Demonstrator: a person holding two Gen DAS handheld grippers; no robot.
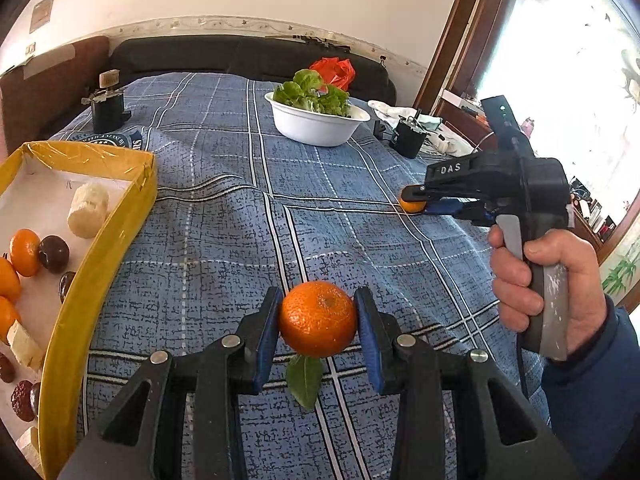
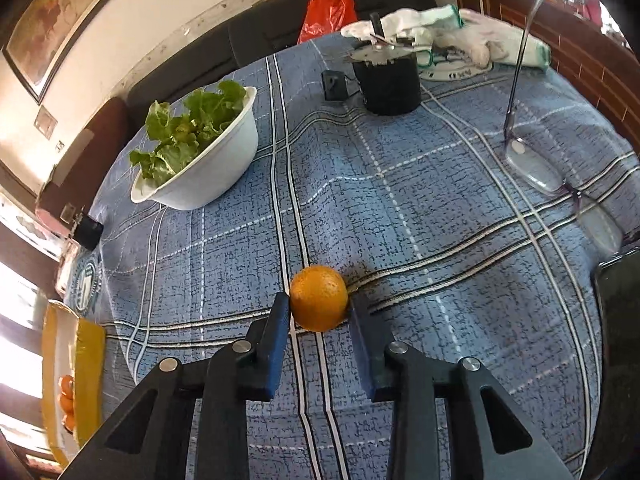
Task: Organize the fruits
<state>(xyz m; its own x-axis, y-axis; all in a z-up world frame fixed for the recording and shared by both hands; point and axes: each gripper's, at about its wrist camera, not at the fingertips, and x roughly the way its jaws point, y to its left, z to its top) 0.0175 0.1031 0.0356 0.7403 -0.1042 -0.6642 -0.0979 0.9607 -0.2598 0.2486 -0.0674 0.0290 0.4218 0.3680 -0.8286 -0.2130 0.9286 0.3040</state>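
My left gripper (image 1: 318, 316) is shut on an orange mandarin (image 1: 318, 318) with a green leaf (image 1: 305, 378) under it, held over the blue checked cloth (image 1: 224, 248). My right gripper (image 2: 319, 306) is shut on a second, smaller orange (image 2: 319, 298) low over the cloth; it also shows in the left wrist view (image 1: 412, 200) at the right, held by a hand (image 1: 548, 292). A yellow-rimmed tray (image 1: 96, 264) at the left holds several mandarins (image 1: 24, 252), dark round fruits (image 1: 54, 254) and pale banana pieces (image 1: 88, 210).
A white bowl of lettuce (image 1: 316, 120) stands at the back middle. Two black cylinders (image 1: 107, 110) (image 2: 387, 80) stand at the back left and right. Eyeglasses (image 2: 536, 168), white cloths (image 2: 460, 28) and a red bag (image 2: 328, 12) lie at the far side.
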